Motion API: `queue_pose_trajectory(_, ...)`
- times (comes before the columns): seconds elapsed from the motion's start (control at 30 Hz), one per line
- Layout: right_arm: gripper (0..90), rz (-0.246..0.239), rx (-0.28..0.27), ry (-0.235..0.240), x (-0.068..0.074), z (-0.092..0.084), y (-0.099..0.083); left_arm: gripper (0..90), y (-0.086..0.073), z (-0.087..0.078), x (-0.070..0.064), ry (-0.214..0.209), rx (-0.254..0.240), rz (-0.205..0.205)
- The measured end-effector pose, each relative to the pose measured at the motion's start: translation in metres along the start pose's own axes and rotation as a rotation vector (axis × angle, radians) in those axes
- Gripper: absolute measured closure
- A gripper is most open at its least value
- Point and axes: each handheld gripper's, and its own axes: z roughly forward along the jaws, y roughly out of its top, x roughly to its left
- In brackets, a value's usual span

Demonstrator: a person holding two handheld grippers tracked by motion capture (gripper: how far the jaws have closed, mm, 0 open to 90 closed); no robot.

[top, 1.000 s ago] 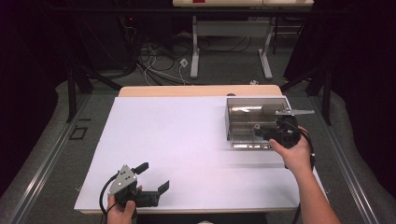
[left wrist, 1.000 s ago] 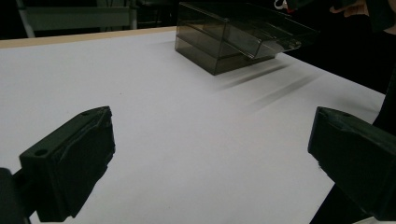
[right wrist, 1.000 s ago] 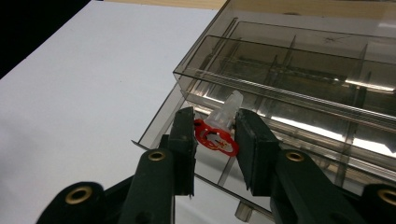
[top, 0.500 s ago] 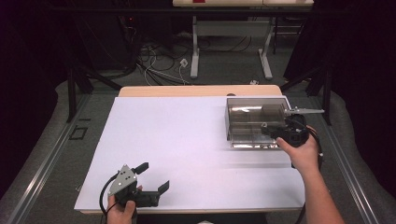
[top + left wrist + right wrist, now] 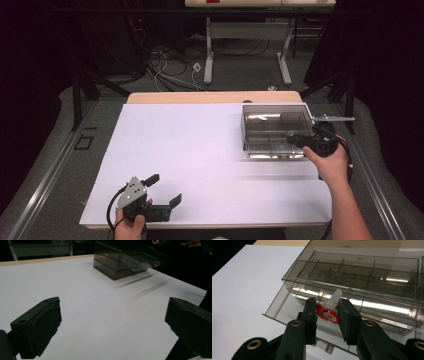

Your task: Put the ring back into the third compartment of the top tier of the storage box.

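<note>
A smoked clear plastic organiser box (image 5: 274, 125) stands at the far right of the white table top (image 5: 200, 150). Its lowest drawer (image 5: 287, 307) is pulled out toward me. My right gripper (image 5: 295, 136) reaches over the box's front right, pointing left. In the right gripper view that gripper (image 5: 327, 312) is shut on a small red-and-clear plastic piece (image 5: 331, 303), held just above the open drawer. My left gripper (image 5: 164, 189) rests near the front left edge, open, with nothing between its jaws. Past that gripper (image 5: 112, 322), the left gripper view shows the box (image 5: 125, 260) farther off.
The wooden table edge (image 5: 210, 97) shows at the back. Behind the table are a white table frame (image 5: 210, 60) and loose cables (image 5: 170, 65) on the floor. Dark curtains close in both sides.
My right hand has shifted a little to the right along the box front, with the small piece still gripped. The left gripper has stayed put.
</note>
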Motion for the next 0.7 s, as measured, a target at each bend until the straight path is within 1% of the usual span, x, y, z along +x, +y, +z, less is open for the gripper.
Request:
queue_pose_trajectory(0.03, 69.0, 0.003, 0.006, 0.004, -0.001, 0.0, 0.0, 0.7, 0.0, 0.0, 0.0, 0.0, 0.0, 0.0)
queue_pose_trajectory(0.17, 69.0, 0.023, 0.008, -0.006, -0.006, -0.001, -0.001, 0.7, 0.0, 0.0, 0.0, -0.001, 0.001, 0.001)
queue_pose_trajectory(0.23, 69.0, 0.02, 0.008, -0.014, -0.009, 0.0, -0.001, 0.7, 0.0, 0.0, 0.0, 0.0, 0.001, 0.001)
queue_pose_trajectory(0.27, 69.0, 0.033, 0.011, -0.015, -0.009, 0.0, -0.002, 0.7, 0.0, 0.0, 0.0, 0.0, 0.001, 0.001)
queue_pose_trajectory(0.43, 68.9, 0.038, 0.023, -0.051, -0.014, 0.004, -0.005, 0.7, 0.0, 0.0, 0.0, -0.001, 0.003, 0.002)
queue_pose_trajectory(0.47, 68.9, 0.043, 0.033, -0.055, -0.015, 0.005, -0.005, 0.7, 0.0, 0.0, 0.0, -0.001, 0.003, 0.002)
queue_pose_trajectory(0.5, 68.9, 0.038, 0.036, -0.054, -0.016, 0.005, -0.005, 0.7, 0.0, 0.0, 0.0, 0.0, 0.004, 0.008)
queue_pose_trajectory(0.53, 68.9, 0.036, 0.035, -0.06, -0.017, 0.006, -0.006, 0.7, 0.0, 0.0, 0.0, -0.002, 0.004, 0.005)
queue_pose_trajectory(0.63, 68.9, 0.048, 0.05, -0.069, -0.019, 0.008, -0.007, 0.8, 0.0, 0.0, 0.0, -0.002, 0.003, 0.002)
queue_pose_trajectory(0.7, 68.9, 0.047, 0.049, -0.074, -0.021, 0.009, -0.008, 0.7, 0.0, 0.0, 0.0, -0.001, 0.005, 0.007)
